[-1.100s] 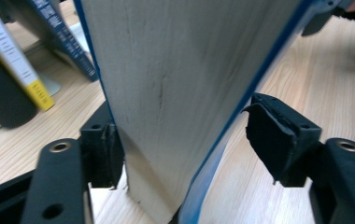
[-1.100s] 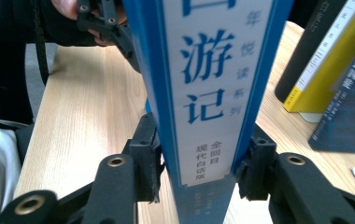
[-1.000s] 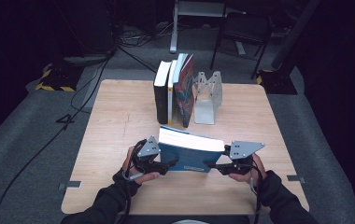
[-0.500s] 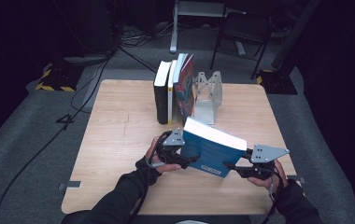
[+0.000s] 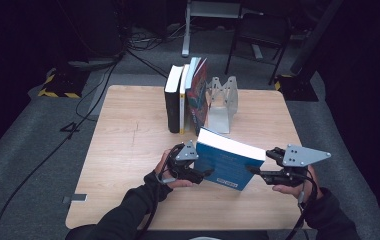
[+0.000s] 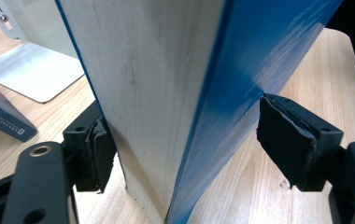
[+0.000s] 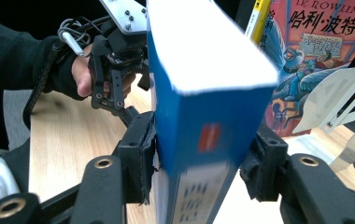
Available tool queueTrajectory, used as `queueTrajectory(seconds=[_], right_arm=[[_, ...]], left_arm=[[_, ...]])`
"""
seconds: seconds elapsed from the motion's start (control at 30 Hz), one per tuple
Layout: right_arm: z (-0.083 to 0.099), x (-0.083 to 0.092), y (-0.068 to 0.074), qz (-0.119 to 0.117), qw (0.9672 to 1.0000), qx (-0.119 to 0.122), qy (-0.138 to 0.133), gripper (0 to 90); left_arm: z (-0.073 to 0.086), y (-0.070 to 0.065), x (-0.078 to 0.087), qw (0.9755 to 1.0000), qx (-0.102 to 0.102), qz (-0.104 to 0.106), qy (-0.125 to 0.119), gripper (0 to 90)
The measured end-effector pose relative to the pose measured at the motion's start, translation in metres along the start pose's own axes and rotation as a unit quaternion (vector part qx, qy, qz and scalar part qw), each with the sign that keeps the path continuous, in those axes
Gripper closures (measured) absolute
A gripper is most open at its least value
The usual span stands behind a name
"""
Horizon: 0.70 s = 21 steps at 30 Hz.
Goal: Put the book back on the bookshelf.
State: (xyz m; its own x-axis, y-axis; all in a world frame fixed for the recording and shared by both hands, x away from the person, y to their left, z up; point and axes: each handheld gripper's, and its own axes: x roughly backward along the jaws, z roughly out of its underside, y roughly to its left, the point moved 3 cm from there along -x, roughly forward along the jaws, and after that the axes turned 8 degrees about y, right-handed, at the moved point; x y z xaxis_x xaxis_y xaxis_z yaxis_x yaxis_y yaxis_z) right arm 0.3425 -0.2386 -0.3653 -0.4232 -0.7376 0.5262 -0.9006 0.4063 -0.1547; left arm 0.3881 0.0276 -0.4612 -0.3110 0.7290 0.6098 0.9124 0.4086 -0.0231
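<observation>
Lower centre of the high view: your right gripper (image 5: 258, 171) clamps the blue book (image 5: 228, 162) by its spine, jaws just widening, while your left gripper (image 5: 205, 175) straddles it with one pad clear.

blue book (image 5: 228, 165), tilted (on table)

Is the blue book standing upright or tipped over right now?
Upright but leaning: the blue book stands on its bottom edge on the table, white page edges up, between both grippers.
</observation>
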Motion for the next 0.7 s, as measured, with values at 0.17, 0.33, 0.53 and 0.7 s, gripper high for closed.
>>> queueTrajectory(seconds=[0.17, 0.33, 0.53, 0.7], right_arm=[[-0.017, 0.001, -0.002, -0.012, 0.9996, 0.009, 0.023, 48.7], [-0.030, -0.003, -0.005, -0.022, 0.9992, 0.010, 0.033, 48.6], [-0.035, -0.011, -0.011, -0.021, 0.9978, -0.014, 0.062, 47.3], [-0.036, -0.007, -0.015, -0.022, 0.9965, -0.028, 0.076, 50.5]], left_arm=[[-0.001, 0.000, -0.002, 1.0000, 0.003, -0.003, -0.003, 21.8], [-0.005, -0.001, -0.004, 0.9998, 0.003, -0.018, -0.003, 20.6], [-0.010, 0.001, -0.011, 0.9996, 0.004, -0.023, -0.013, 17.7], [-0.017, 0.005, -0.020, 0.9997, -0.004, -0.016, -0.016, 15.3]])
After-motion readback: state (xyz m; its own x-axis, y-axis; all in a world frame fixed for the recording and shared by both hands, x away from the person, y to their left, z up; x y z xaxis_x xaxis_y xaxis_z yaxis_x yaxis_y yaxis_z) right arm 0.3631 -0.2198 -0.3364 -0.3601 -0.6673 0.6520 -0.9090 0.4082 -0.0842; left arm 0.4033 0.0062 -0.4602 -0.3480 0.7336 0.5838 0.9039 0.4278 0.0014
